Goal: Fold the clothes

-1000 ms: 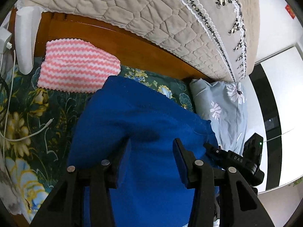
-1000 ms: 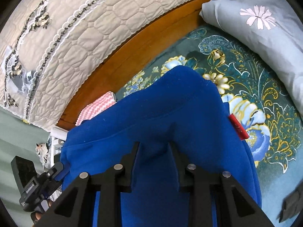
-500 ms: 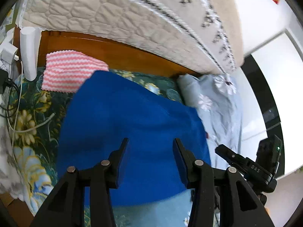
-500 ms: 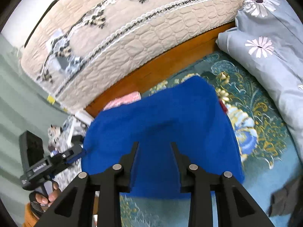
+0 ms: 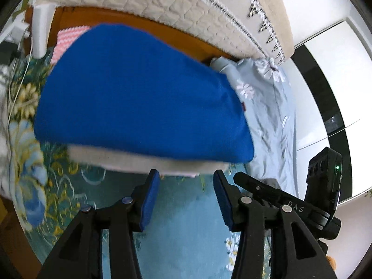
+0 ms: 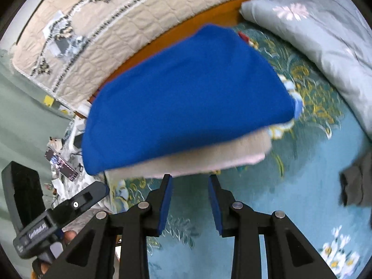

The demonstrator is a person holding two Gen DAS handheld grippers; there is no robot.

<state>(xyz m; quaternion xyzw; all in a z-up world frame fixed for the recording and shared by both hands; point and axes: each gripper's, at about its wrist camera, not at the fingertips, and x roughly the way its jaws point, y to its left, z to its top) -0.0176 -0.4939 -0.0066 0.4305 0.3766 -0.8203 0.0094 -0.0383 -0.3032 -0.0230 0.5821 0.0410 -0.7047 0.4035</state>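
A folded blue garment (image 5: 139, 97) lies on top of a pale beige folded garment (image 5: 130, 160) on the floral bedsheet; both show in the right wrist view too, blue garment (image 6: 186, 102) over the beige one (image 6: 204, 160). My left gripper (image 5: 186, 181) is open and empty, just short of the stack's near edge. My right gripper (image 6: 189, 183) is open and empty, also just short of the stack. The right gripper's body (image 5: 290, 207) shows at the lower right of the left wrist view.
A pink-and-white striped cloth (image 5: 67, 39) lies behind the stack by the wooden headboard (image 5: 130, 21). A grey flowered pillow (image 6: 313, 32) lies to the right. A dark grey garment (image 6: 355, 183) lies at the right edge. White cables (image 5: 16, 88) and clutter are at the left.
Both grippers have drawn back from the blue garment, which now lies free on the beige one. The stack's near edge and bare bedsheet now show in front of the fingers.
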